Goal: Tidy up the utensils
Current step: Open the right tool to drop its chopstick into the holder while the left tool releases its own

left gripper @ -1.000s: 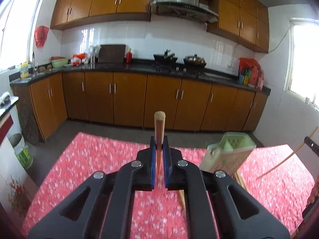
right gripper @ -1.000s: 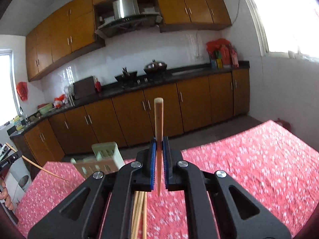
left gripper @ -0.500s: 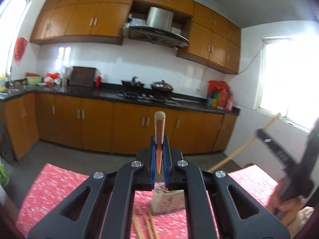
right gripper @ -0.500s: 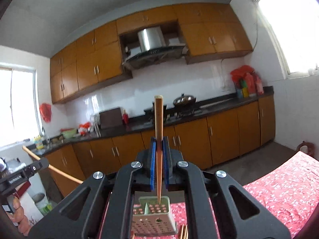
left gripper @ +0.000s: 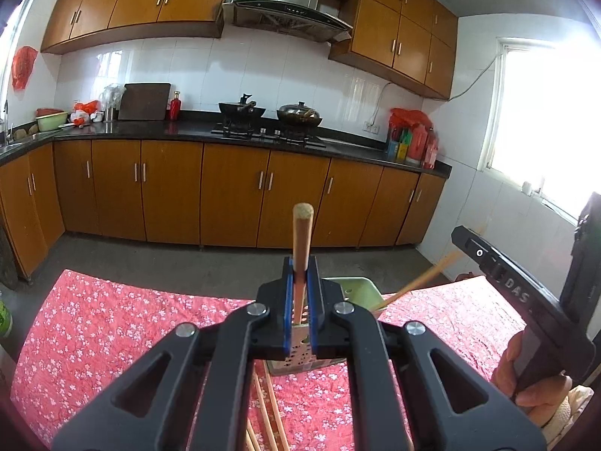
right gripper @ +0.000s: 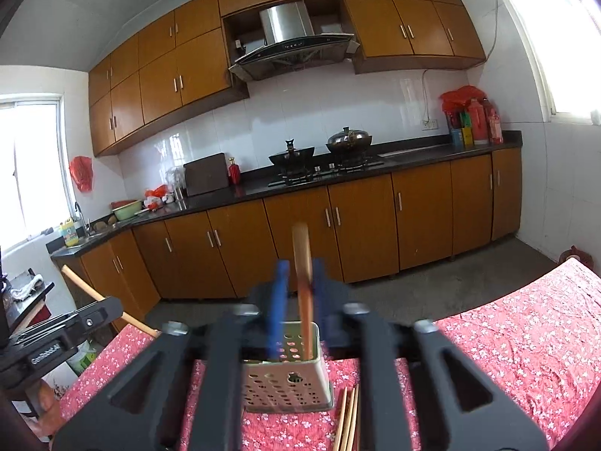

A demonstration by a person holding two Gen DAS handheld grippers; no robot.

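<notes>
1. Standing on the red flowered tablecloth (right gripper: 526, 342), the utensil holder (right gripper: 287, 387) is a pale green plastic box with round holes through its walls; one holder, open at the top, in front of both grippers.
2. Writing: the right gripper's black body, seen from the left wrist camera, shows the white letters "DAS"; the left gripper's body, seen from the right wrist camera, bears a small white label too blurred to read with certainty.
3. Chopstick in the left gripper (left gripper: 300, 300): one light wooden stick (left gripper: 301, 248), round blunt end uppermost, upright. The blue pads (left gripper: 288, 308) press on it from both sides, the jaws almost fully closed, and its lower end stands over the holder's opening.
4. Chopstick at the right gripper (right gripper: 298, 300): one wooden stick (right gripper: 303, 289), upright, its lower end down inside the holder. The jaws are opening; the stick lies between the blurred blue pads (right gripper: 276, 304), close against the right one, with a clear gap on the left side.
5. Loose chopsticks (right gripper: 349, 413): about three or four lie flat on the cloth just beside the holder, on the near side; exact count cannot be told, as the grippers cover part.
6. Hand (left gripper: 533, 387): one, around the right gripper's handle at the right edge of the left wrist view.
7. Surroundings: one row of brown wooden cabinets (left gripper: 233, 191), one black worktop (left gripper: 188, 133), two pans on the stove (left gripper: 270, 112).
</notes>
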